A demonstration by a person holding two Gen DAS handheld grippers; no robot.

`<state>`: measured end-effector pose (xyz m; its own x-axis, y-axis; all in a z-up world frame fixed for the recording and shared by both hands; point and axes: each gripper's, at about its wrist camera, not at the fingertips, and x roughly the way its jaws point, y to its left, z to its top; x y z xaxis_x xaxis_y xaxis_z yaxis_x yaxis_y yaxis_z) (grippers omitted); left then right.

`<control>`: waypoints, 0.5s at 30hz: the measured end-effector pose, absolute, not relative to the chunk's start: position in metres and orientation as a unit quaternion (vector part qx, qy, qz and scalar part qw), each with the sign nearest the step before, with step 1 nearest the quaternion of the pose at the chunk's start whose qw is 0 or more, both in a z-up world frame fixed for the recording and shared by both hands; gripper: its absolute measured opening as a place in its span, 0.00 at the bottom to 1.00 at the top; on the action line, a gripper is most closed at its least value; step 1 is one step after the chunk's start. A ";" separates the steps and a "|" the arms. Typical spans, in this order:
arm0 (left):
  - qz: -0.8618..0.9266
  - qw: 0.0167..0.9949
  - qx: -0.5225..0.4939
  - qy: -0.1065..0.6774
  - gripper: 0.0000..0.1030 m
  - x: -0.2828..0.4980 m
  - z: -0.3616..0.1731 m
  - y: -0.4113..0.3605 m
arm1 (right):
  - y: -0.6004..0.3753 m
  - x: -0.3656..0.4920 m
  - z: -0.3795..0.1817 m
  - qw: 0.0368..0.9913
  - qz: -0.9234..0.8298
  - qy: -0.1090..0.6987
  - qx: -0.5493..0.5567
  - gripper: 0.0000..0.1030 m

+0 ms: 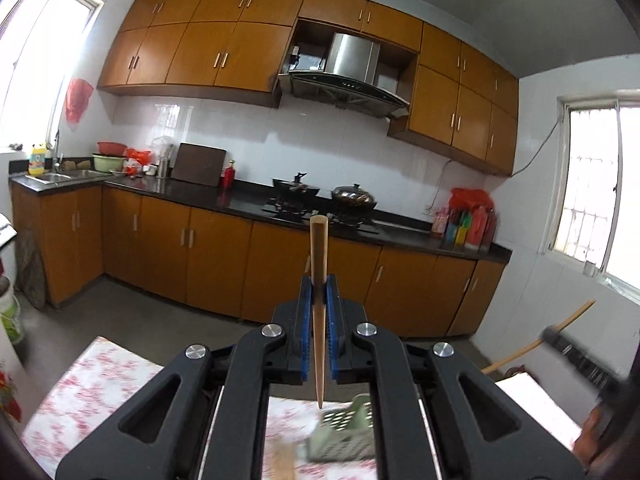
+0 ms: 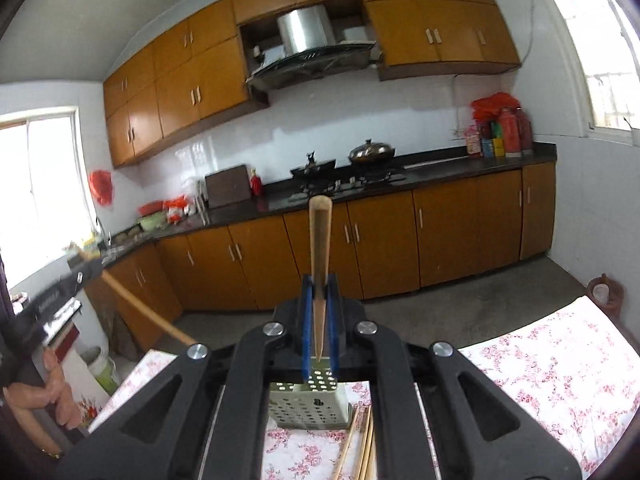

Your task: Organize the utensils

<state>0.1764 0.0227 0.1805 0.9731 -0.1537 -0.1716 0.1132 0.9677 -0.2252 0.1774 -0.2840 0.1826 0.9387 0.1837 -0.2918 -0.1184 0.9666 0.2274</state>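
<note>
While both my claws are up over the flowery surface (image 2: 560, 360), each one's clamped tight on a single wooden chopstick: left claw (image 1: 319, 280) on one chopstick (image 1: 319, 300), right claw (image 2: 319, 282) on another (image 2: 319, 272). Green perforated holder (image 2: 308, 400) sits below, with loose chopsticks (image 2: 362, 444) lying just beside it.

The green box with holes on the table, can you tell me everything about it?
The green box is a pale green holder, plastic by the look of it, with round holes in its walls. It lies tipped on the flowered tablecloth, its holed face towards the camera. Loose wooden chopsticks lie on the cloth at its right side; whether they touch it is unclear. No gripper touches it. The left wrist view shows it blurred.
</note>
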 end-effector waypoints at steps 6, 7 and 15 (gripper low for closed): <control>-0.089 0.982 -0.118 0.121 0.07 0.200 0.149 0.001 | -0.272 0.203 0.153 0.972 0.078 0.198 0.095 0.08; -0.091 0.980 -0.116 0.132 0.07 0.205 0.141 -0.003 | -0.270 0.208 0.146 0.971 0.077 0.205 0.093 0.08; -0.086 0.974 -0.097 0.184 0.07 0.220 0.105 -0.015 | -0.262 0.226 0.116 0.965 0.072 0.235 0.090 0.08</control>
<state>0.2204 -0.0153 0.1055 0.9176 -0.2039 -0.3414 0.1325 0.9662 -0.2209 0.2259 -0.2616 0.1156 0.8789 0.1806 -0.4416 -0.0958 0.9735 0.2075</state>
